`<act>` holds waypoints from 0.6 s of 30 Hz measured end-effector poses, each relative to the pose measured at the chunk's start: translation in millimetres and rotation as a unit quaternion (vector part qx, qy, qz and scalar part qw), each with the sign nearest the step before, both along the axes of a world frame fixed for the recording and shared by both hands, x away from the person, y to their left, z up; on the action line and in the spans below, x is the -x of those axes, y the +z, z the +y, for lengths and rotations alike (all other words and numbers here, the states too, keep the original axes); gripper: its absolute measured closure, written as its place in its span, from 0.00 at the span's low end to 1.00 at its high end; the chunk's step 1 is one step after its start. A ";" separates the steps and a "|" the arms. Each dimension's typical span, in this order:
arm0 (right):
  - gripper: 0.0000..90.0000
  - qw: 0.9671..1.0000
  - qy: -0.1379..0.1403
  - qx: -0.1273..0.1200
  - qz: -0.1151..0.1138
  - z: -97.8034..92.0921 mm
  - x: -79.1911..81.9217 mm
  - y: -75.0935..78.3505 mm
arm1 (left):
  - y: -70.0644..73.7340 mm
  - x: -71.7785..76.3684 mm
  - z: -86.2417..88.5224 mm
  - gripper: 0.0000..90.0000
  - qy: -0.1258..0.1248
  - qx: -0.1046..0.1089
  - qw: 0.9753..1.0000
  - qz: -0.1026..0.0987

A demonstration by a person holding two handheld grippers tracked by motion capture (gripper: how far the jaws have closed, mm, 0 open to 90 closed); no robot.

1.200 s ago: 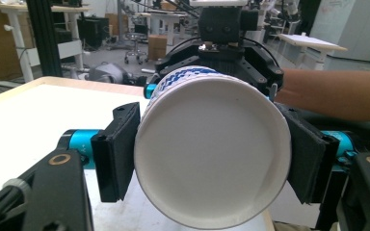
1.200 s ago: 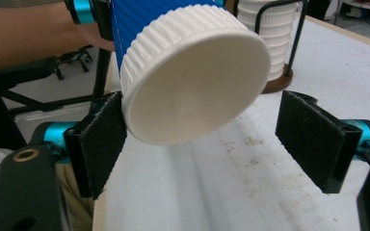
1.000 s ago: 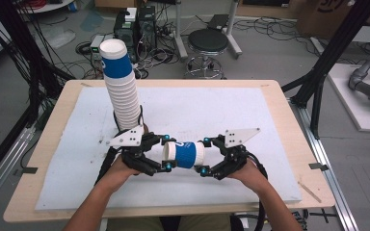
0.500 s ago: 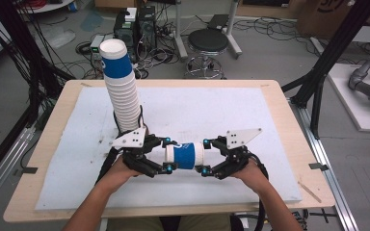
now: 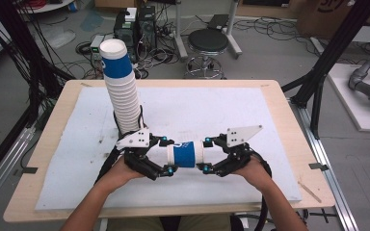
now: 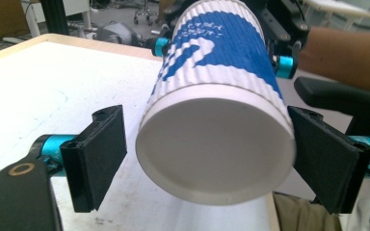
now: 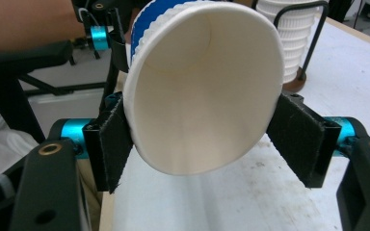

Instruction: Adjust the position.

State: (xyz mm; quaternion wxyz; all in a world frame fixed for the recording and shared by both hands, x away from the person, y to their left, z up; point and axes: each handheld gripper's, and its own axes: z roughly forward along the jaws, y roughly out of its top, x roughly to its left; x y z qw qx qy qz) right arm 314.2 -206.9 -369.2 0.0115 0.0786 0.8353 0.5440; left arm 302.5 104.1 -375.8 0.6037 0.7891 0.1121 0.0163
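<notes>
Between two pairs of black padded fingers, a white ribbed paper cup with a blue printed band lies on its side in the air just above the table, held from both ends at the near middle of the white foam mat. The right gripper has its fingers pressed against the cup's open rim, which bows slightly oval under the squeeze. The left gripper stands wider: one of its fingers appears to touch the side of the cup's base, while the other hangs clear with a gap showing, so it looks open around the cup, not clamped on it. In the high view the left gripper and right gripper face each other, a hand behind each.

Behind the left hand a tall leaning stack of matching white paper cups rises from a black wire holder near the mat's left side, on the pale wooden table.

The cup is likely very light and thin-walled, easily crushed at the open mouth and stiffer near the rolled rim and the closed base. A gentle hold across the base, or on the ribbed wall just below the rim, would probably serve best; the ridges should give some grip.
</notes>
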 end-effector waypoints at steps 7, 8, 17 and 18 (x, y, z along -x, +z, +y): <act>0.30 0.999 -0.005 0.040 -0.017 -1.2 -1.3 9.3 | 10.7 2.0 1.9 0.18 0.005 -0.026 0.999 -0.018; 0.30 0.998 -0.004 0.057 -0.025 -0.5 -2.1 13.7 | 12.5 2.0 1.8 0.18 0.007 -0.031 0.999 -0.020; 0.30 0.989 0.002 0.138 -0.052 11.6 -3.7 24.4 | 24.9 -0.9 -8.6 0.18 0.008 -0.088 0.996 -0.030; 0.30 0.988 0.004 0.147 -0.056 13.6 -4.0 26.1 | 25.6 -1.9 -10.1 0.18 0.005 -0.096 0.995 -0.030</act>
